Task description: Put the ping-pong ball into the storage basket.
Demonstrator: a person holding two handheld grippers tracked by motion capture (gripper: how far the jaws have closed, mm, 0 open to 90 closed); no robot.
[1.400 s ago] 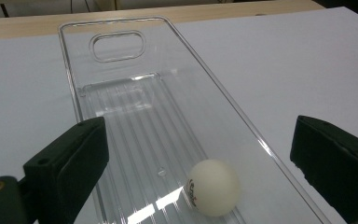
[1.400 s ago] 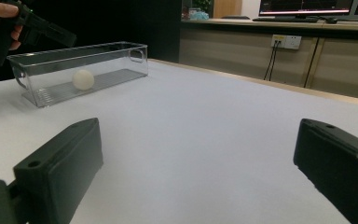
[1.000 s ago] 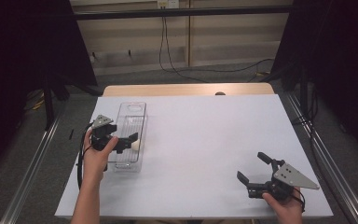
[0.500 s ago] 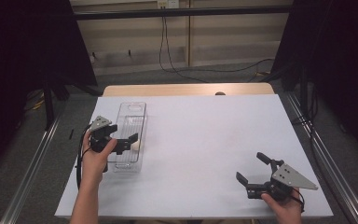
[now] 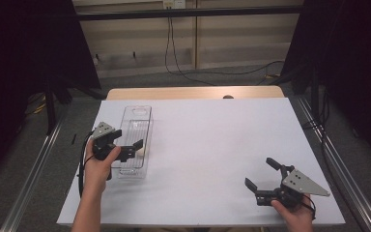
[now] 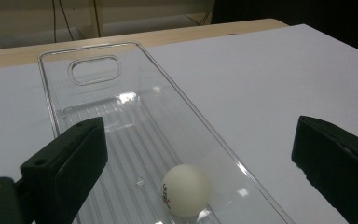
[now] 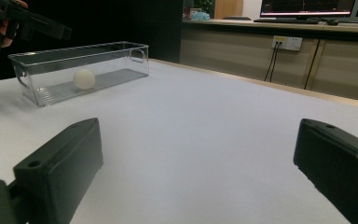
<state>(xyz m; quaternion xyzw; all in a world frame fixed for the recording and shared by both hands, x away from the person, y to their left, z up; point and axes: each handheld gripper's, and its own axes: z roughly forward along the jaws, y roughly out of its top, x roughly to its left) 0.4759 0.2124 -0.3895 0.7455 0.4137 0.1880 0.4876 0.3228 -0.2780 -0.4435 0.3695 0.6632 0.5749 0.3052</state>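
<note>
The left gripper (image 5: 128,147) hangs over the near end of the clear plastic rectangular bin (image 5: 136,116), its 2 jaws spread wide and holding nothing. Compared with 1 second ago it sits a little higher and farther back from the bin, so it looks to be lifting away. In the left gripper view the small white ping-pong ball (image 6: 186,189) lies on the ribbed floor of the bin, just below and between the jaws, touching neither and close to the bin's right wall. From that I judge the ball is already dropped in, and the placing step is done. Far to the right of this claw, well apart, the right gripper (image 5: 262,172) rests low by the near edge of the white table sheet (image 5: 222,145), jaws also wide and empty; it has barely shifted.
</note>
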